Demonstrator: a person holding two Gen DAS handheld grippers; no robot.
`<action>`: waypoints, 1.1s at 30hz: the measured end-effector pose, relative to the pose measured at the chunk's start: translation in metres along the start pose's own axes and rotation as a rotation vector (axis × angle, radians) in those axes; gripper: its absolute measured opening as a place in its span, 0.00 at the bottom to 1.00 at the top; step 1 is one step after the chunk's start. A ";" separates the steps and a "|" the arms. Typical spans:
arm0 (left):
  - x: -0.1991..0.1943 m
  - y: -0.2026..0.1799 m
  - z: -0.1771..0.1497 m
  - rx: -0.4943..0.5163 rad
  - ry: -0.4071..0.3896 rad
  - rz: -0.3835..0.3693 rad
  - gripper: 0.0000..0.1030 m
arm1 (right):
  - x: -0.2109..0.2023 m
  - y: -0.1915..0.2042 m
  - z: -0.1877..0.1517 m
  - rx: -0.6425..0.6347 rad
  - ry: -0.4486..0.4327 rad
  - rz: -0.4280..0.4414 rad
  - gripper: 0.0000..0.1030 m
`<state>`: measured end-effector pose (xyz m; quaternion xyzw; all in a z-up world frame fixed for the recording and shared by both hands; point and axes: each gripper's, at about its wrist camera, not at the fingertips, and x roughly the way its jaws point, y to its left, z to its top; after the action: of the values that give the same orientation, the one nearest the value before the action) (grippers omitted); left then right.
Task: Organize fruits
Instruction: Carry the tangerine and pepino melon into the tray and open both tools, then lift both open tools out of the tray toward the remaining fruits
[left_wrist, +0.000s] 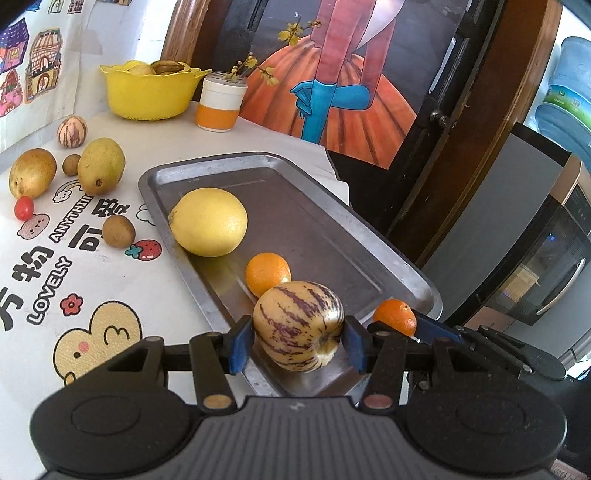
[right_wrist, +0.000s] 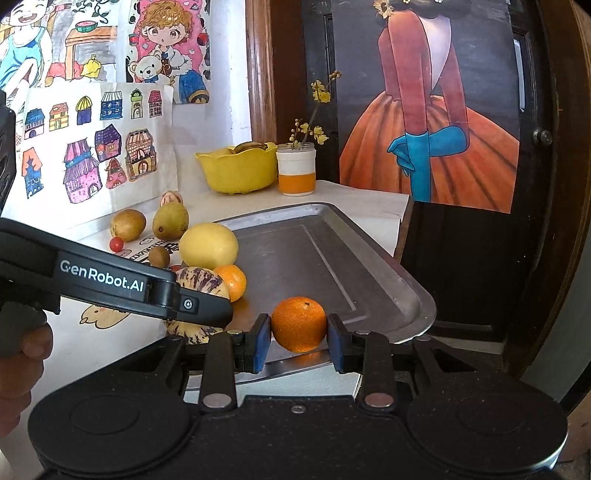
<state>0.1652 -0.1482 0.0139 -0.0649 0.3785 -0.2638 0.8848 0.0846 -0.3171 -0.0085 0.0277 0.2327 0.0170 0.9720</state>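
We have the left tongs clamped on the purple-striped cream melon and the right tongs on a small orange mandarin, both at the steel tray's near end, seemingly to line fruits up.

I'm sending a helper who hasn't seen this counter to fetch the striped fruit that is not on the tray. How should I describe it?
Start at the yellow bowl at the back of the white counter, against the wall of drawings. Just in front of it, to the left, sits a small round pepino melon. It is the only loose fruit there with a cream skin and purple streaks; the fruits nearest it are plain yellow-green or brown.
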 end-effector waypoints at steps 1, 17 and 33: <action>0.000 0.000 0.000 0.000 0.000 -0.001 0.55 | 0.000 0.000 0.000 0.000 0.000 -0.001 0.34; -0.009 0.005 0.001 -0.020 -0.025 -0.014 0.61 | -0.007 0.003 0.003 -0.005 -0.013 -0.034 0.52; -0.069 0.039 -0.006 -0.072 -0.227 0.161 0.99 | -0.038 0.036 0.016 -0.067 -0.058 -0.002 0.99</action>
<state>0.1379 -0.0785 0.0417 -0.0956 0.2895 -0.1690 0.9373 0.0570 -0.2832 0.0247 -0.0048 0.2038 0.0231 0.9787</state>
